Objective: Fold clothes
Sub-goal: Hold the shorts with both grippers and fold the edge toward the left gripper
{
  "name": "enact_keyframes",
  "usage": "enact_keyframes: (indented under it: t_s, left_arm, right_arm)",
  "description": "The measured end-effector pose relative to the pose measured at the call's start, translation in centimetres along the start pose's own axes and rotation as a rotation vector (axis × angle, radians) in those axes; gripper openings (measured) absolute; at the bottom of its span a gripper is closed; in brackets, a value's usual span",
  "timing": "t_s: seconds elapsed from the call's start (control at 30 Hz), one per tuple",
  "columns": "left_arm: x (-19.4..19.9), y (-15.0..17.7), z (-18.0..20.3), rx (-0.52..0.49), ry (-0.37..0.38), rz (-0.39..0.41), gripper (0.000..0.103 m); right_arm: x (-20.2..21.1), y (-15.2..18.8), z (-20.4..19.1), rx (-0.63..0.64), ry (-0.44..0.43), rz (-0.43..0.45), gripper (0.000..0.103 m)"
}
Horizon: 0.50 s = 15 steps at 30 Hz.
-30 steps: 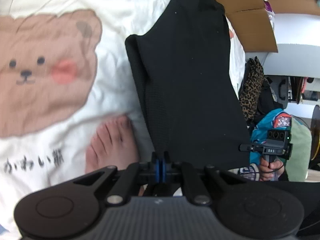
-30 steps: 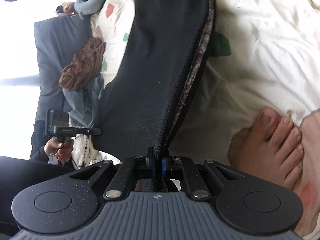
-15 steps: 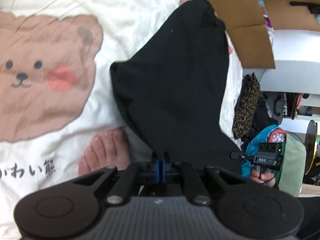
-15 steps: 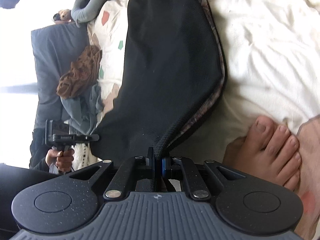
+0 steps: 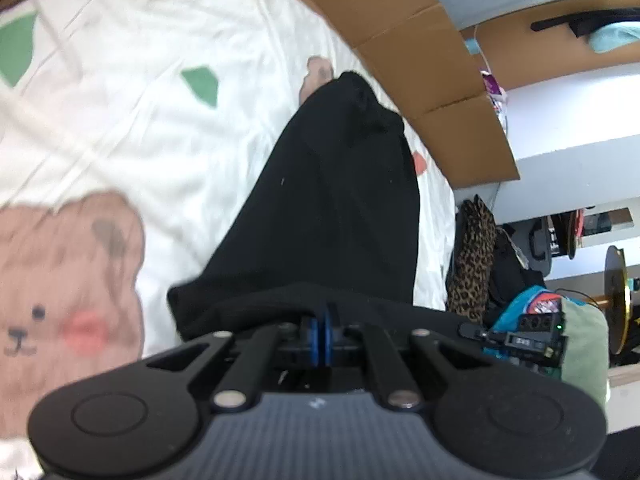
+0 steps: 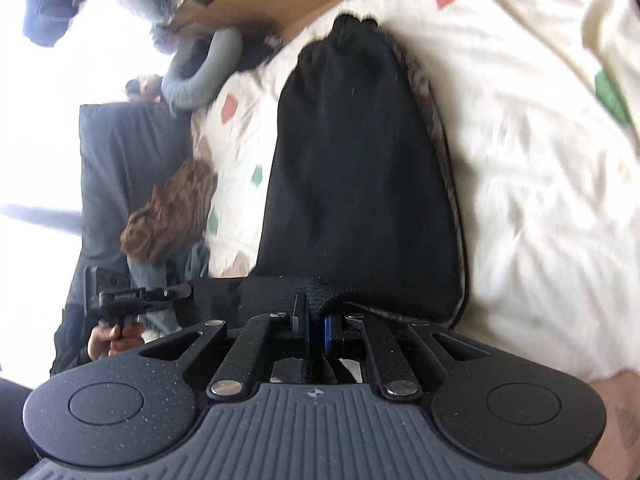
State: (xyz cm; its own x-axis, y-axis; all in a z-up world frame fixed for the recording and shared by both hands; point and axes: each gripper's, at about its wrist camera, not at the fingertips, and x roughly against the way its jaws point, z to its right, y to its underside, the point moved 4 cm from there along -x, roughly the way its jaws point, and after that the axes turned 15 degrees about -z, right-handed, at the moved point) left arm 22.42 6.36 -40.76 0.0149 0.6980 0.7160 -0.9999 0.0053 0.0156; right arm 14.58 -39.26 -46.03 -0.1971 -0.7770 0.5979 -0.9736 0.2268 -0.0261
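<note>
White bedding (image 5: 168, 128) printed with a brown bear carries a black garment (image 5: 340, 208) near its cardboard-lined edge, the left gripper (image 5: 321, 334) fingers pinched on its near hem, while the right wrist view shows the right gripper (image 6: 316, 322) fingers clamping the same hem.

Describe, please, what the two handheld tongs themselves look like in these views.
Both are matte black. The left tongs have blue pads, two slanted link bars with silver rivets, round discs at either side and a grey ribbed body. The right tongs match, with pale speckles on the plastic and one blue pad visible.
</note>
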Motion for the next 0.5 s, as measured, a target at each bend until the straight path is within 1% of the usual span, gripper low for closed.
enact_keyframes:
  t_s: [0.1,0.23,0.5]
  left_arm:
    - [-0.1,-1.0,0.4,-0.009,-0.017,0.029,0.003]
    - [-0.4,-1.8,0.8,-0.02,-0.036,0.062,0.003]
    - [-1.3,-3.1,1.1,-0.024,-0.031,0.098,0.003]
  right_arm:
    - [0.2,-1.0,-0.2,0.006,0.002,0.033,0.005]
    - [-0.4,-1.9,-0.3,0.011,0.028,0.042,0.005]
    - [-1.1,-3.2,-0.6,0.028,0.075,0.072,0.005]
